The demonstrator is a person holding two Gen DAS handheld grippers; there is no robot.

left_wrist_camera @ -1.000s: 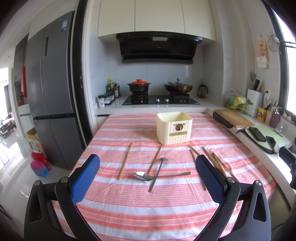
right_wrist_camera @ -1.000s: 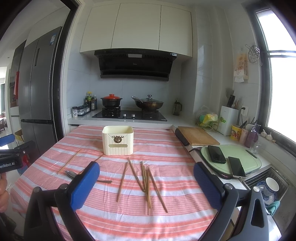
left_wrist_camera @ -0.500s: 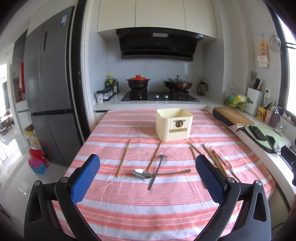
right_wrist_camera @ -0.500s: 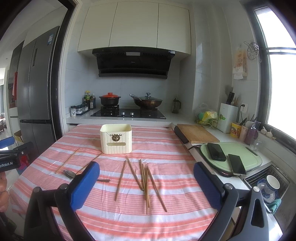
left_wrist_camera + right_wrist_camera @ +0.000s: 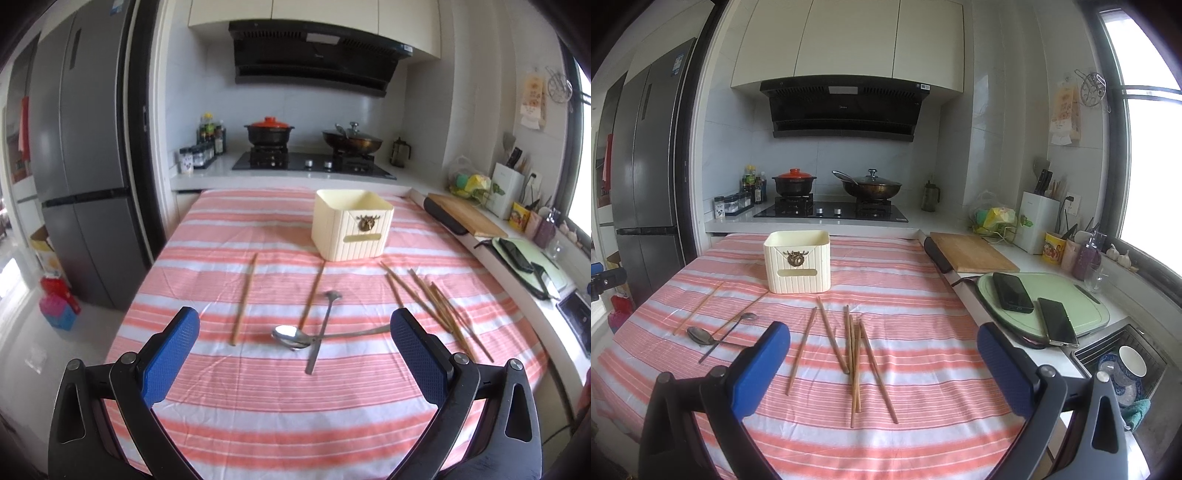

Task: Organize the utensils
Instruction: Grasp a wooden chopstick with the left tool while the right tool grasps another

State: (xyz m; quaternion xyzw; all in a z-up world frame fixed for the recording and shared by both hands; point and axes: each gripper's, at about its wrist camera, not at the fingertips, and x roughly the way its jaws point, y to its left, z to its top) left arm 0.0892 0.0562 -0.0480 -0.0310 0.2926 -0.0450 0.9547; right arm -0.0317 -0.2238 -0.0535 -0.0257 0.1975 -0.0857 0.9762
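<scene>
While the left gripper (image 5: pixel 294 341) and right gripper (image 5: pixel 882 352) hover spread and empty above the table (image 5: pixel 923 295), crossed spoons (image 5: pixel 306 334) and loose chopsticks (image 5: pixel 851 350) lie mid-cloth, the cream holder (image 5: pixel 798 266) standing nearer the far edge.

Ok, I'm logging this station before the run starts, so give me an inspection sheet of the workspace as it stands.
Surface: striped cloth covers the table.
Job's things: cream box upright, open top; chopsticks loose in front of it; two more chopsticks to the left; two spoons crossed.
Clutter: two phones on a green board beside the table.
Grippers: left tool and right tool open, holding nothing, above the near edge.
Cables: nothing seen.
Surroundings: stove with two pots, fridge, sink with dishes.
</scene>
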